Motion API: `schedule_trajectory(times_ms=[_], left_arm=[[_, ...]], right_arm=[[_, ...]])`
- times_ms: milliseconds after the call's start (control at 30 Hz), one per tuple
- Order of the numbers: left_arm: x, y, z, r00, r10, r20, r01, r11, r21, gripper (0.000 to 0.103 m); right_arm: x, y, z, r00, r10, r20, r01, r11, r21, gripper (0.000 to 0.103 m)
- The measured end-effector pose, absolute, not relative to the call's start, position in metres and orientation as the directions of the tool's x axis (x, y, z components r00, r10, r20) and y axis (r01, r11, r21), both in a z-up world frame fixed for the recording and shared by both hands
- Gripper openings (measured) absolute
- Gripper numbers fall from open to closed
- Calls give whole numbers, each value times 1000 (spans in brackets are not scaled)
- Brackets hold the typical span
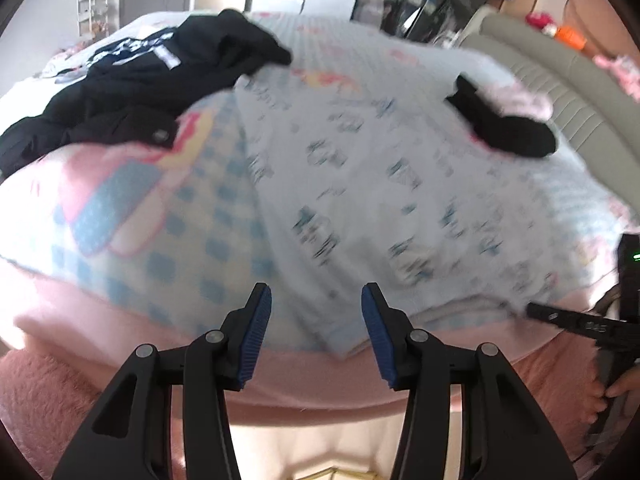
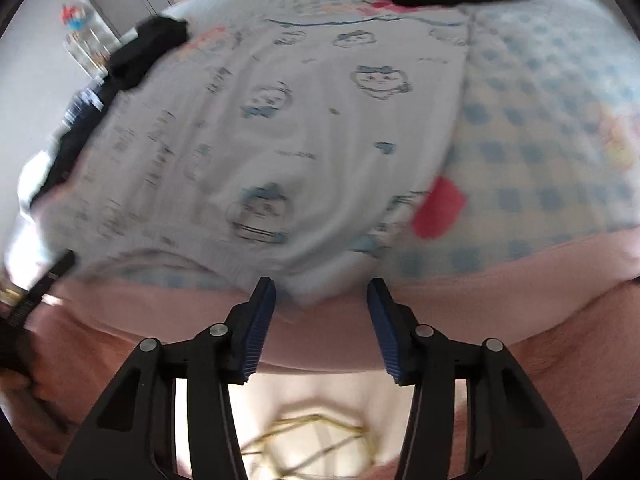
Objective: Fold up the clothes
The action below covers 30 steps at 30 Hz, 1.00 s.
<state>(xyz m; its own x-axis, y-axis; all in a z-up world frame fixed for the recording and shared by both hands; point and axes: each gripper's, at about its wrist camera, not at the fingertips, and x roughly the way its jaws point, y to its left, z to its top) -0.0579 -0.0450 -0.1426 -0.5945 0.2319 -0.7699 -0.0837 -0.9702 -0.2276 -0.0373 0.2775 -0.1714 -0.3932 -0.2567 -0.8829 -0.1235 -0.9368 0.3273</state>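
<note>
A pale blue garment with cartoon prints (image 1: 360, 184) lies spread flat on the bed; it also shows in the right wrist view (image 2: 280, 140). My left gripper (image 1: 316, 300) is open and empty, just short of the garment's near hem. My right gripper (image 2: 320, 292) is open and empty, its fingers either side of the garment's near corner. The right gripper's tip (image 1: 568, 320) shows at the right edge of the left wrist view, and the left gripper's tip (image 2: 44, 284) at the left edge of the right wrist view. Both views are motion-blurred.
A pile of black clothes (image 1: 132, 84) lies at the far left of the bed, and a black sock (image 1: 504, 128) at the far right. The bed has a blue checked sheet (image 1: 192, 248) and a pink fleece edge (image 1: 120, 320). A grey headboard (image 1: 560, 92) stands at the right.
</note>
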Motion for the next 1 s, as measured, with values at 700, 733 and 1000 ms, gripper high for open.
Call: schedule_trajectory(times_ms=[700,733,1000], left_arm=[[-71,-15,-139,-571,364,-736,-212,-931,-296,46],[-73,-7,-140,-558,370,-742,-231,-929,-289,46],[-72,10,-156,-513,363,-778,-240,-931,-276,46]], right_arm=[[-52,271,-163,-427,-323,-845,-92,-914,396,10],[-56,268,-158,-436,-317,-842,-74,-920,385,10],[-107,229,-142,-439,-375,-816,88,-922,377,10]])
